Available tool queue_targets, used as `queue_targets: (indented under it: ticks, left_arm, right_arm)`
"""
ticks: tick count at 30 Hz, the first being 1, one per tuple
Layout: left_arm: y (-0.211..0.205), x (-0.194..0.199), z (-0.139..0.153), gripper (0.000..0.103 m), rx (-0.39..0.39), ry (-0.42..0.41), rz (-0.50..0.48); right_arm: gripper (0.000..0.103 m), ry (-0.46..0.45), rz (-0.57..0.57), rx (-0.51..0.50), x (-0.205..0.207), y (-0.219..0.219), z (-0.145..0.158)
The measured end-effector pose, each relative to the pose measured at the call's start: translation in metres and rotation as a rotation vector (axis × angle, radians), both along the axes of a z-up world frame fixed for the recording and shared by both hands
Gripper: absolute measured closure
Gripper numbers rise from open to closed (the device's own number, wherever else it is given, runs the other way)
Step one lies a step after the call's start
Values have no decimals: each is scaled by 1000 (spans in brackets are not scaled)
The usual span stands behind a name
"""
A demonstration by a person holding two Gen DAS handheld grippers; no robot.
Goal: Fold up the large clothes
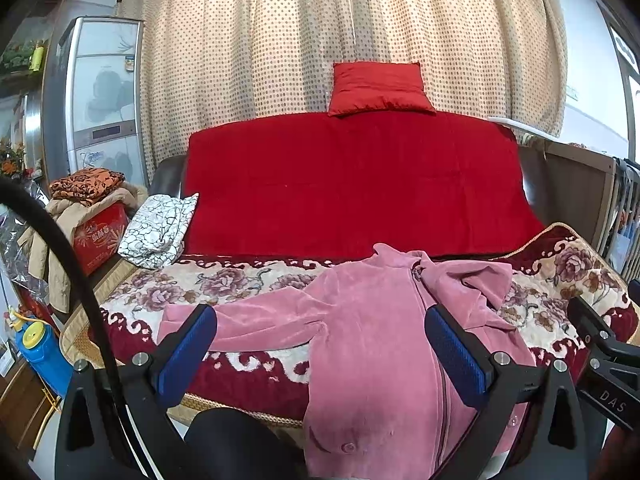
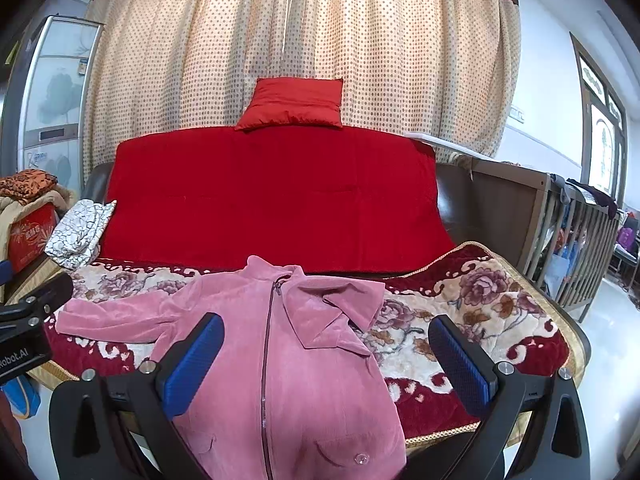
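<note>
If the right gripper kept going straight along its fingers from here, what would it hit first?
Most likely the pink zip-front jacket on the floral sofa cover. The right gripper is open and holds nothing, with the jacket's folded right sleeve between its fingers. Depth is unclear.

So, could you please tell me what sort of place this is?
Most likely a living room at home: a sofa with a red cushion, drawn curtains behind, and a crib alongside.

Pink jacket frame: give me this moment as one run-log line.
pink jacket: front up, zipped, on floral blanket | one sleeve folded in, other out | left tongs: open | right tongs: open
</note>
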State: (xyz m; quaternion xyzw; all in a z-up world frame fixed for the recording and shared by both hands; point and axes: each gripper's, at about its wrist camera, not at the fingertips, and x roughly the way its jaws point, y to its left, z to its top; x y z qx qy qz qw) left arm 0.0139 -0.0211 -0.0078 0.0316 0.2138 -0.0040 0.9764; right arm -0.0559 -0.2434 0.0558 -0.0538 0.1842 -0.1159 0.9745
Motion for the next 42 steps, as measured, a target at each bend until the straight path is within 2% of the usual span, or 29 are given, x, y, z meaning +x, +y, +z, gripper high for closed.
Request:
queue_targets:
  ticks: [10, 13, 16, 19, 23, 27, 29, 30, 37, 40, 42]
  left_arm:
    - [1, 9, -12, 0, -18, 45, -1]
    - [1, 13, -15, 0, -36, 71, -38]
    - [0, 21, -25, 0, -83, 135, -83]
    - [4, 27, -34, 0, -133, 155, -80]
    - [13, 43, -44, 0, -217, 122, -4]
    - [20, 77, -64, 0, -300, 161, 64]
    - [16, 97, -74, 0, -275, 209, 78]
    - [10, 108, -79, 0, -231, 234, 69]
    - [-12, 169, -93, 0, -74, 305, 10]
    - [-26, 189, -100, 0, 9, 294, -39]
    - [-31, 198, -104, 0, 17, 253, -56]
  right_arm:
    - [0, 13, -2, 9, 4, -3, -6]
    - [0, 12, -5, 12, 5, -4, -7]
    - [0, 13, -6, 13, 6, -6, -9]
    - [0, 14, -3, 34, 11, -16, -12]
    - [0, -17, -17, 77, 25, -47, -14]
    - [0, -12, -18, 136, 50, -82, -17]
    - [0, -5, -21, 157, 65, -99, -22]
    - [0, 0, -13, 173, 73, -108, -25]
    - [0, 78, 88, 262, 138, -143, -56]
    - [0, 106, 106, 305, 167, -156, -70]
    - [0, 110, 100, 338, 190, -167, -79]
